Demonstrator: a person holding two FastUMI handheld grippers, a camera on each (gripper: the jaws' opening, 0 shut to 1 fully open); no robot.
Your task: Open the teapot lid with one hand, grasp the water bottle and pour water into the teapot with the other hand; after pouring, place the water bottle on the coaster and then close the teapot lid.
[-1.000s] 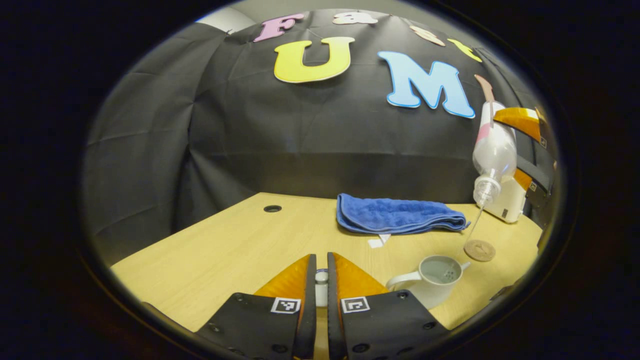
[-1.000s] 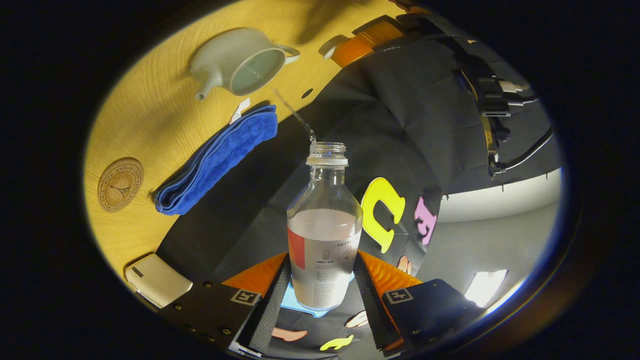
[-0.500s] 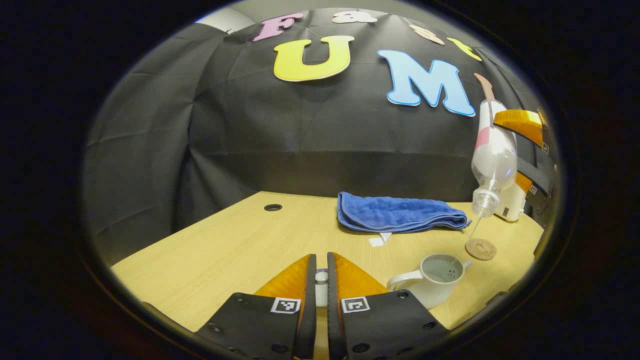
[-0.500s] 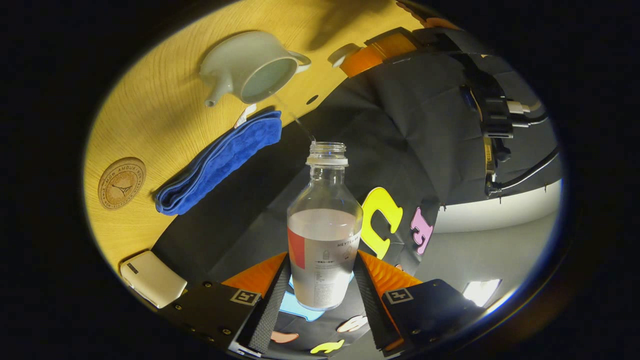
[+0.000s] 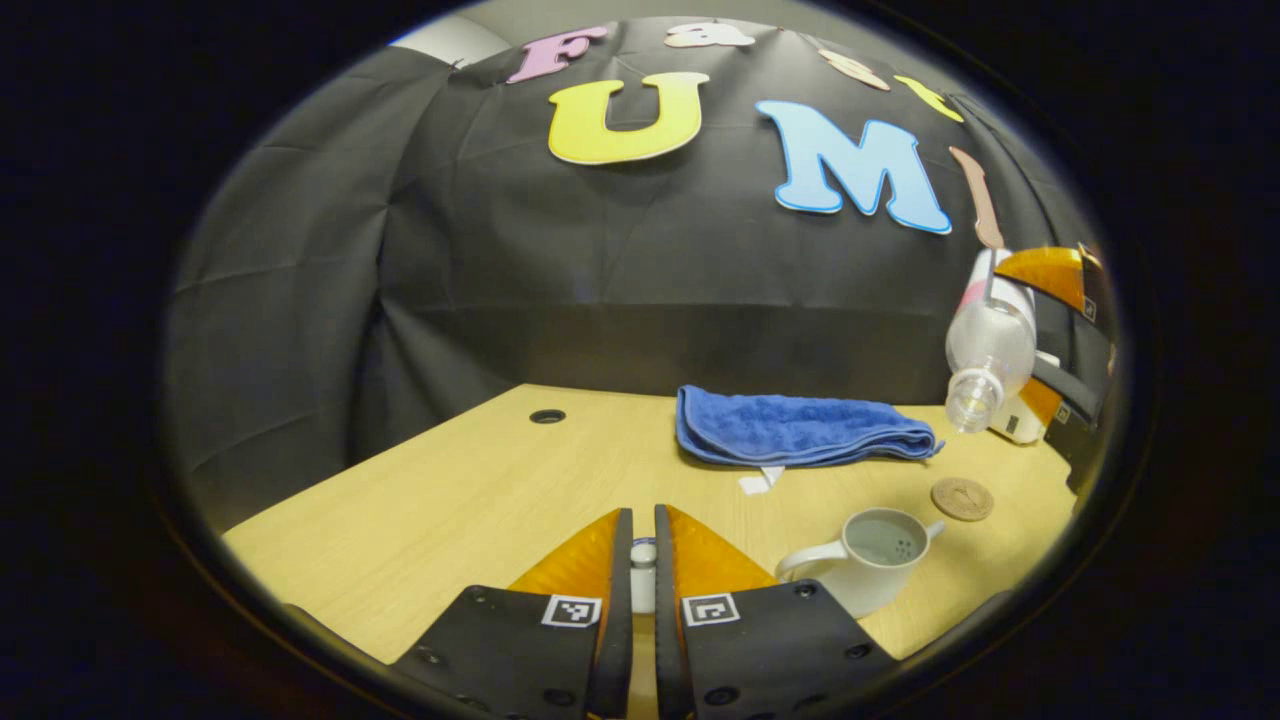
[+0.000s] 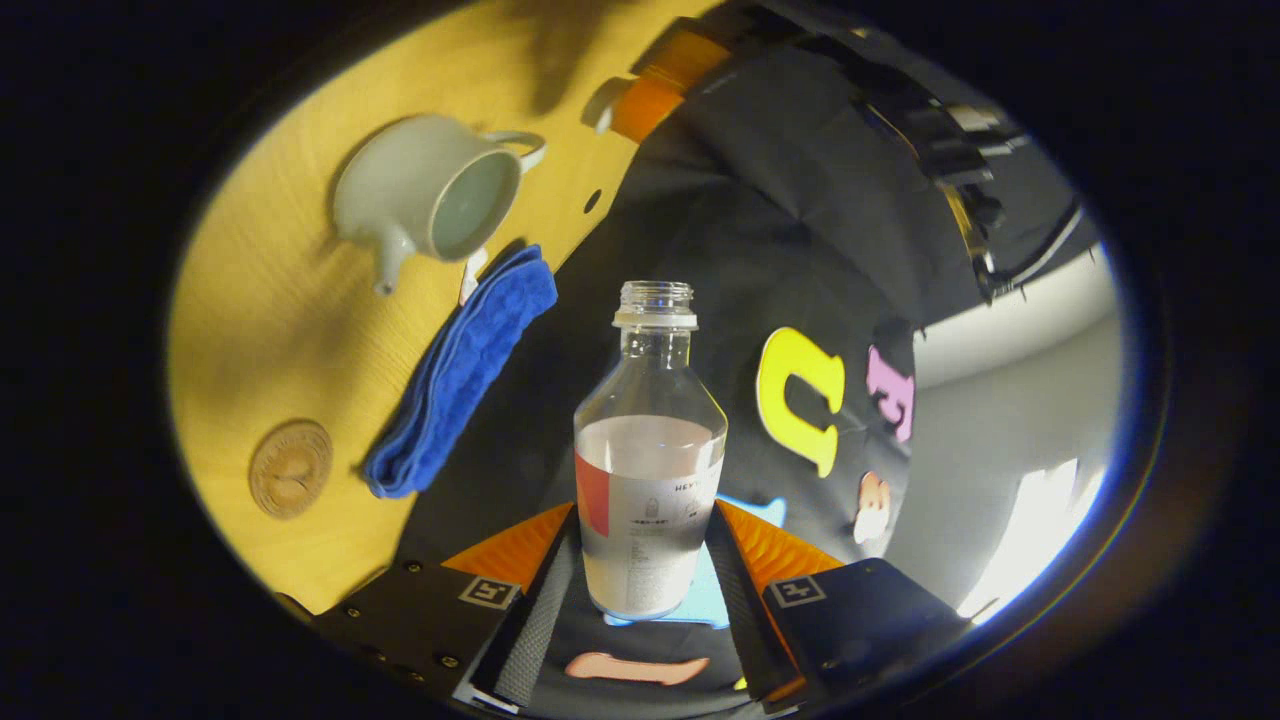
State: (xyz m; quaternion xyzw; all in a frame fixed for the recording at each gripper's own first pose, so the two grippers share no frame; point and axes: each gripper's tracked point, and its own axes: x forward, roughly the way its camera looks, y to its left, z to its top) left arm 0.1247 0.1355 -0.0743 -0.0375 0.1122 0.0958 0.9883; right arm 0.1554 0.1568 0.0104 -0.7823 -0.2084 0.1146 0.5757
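A pale teapot [image 5: 866,562] stands open on the wooden table, water inside, and appears again in the right gripper view [image 6: 428,196]. My left gripper [image 5: 642,516] is shut on the teapot lid's white knob [image 5: 642,556], held low over the table to the left of the pot. My right gripper [image 6: 648,512] is shut on a clear, uncapped water bottle [image 6: 650,470], partly full. In the left gripper view the bottle [image 5: 988,342] hangs tilted, mouth down-left, above and beyond the round cork coaster [image 5: 962,498]. No water runs from it.
A folded blue towel [image 5: 800,430] lies behind the teapot, near the wall. A small white box [image 5: 1012,422] sits at the back right behind the bottle. The table has a cable hole [image 5: 546,416] at the back left. The coaster [image 6: 290,468] lies beside the towel [image 6: 460,375].
The thin stream from the bottle into the teapot has stopped. The right gripper has swung the bottle away from the pot and less steeply tilted. The left gripper has held still.
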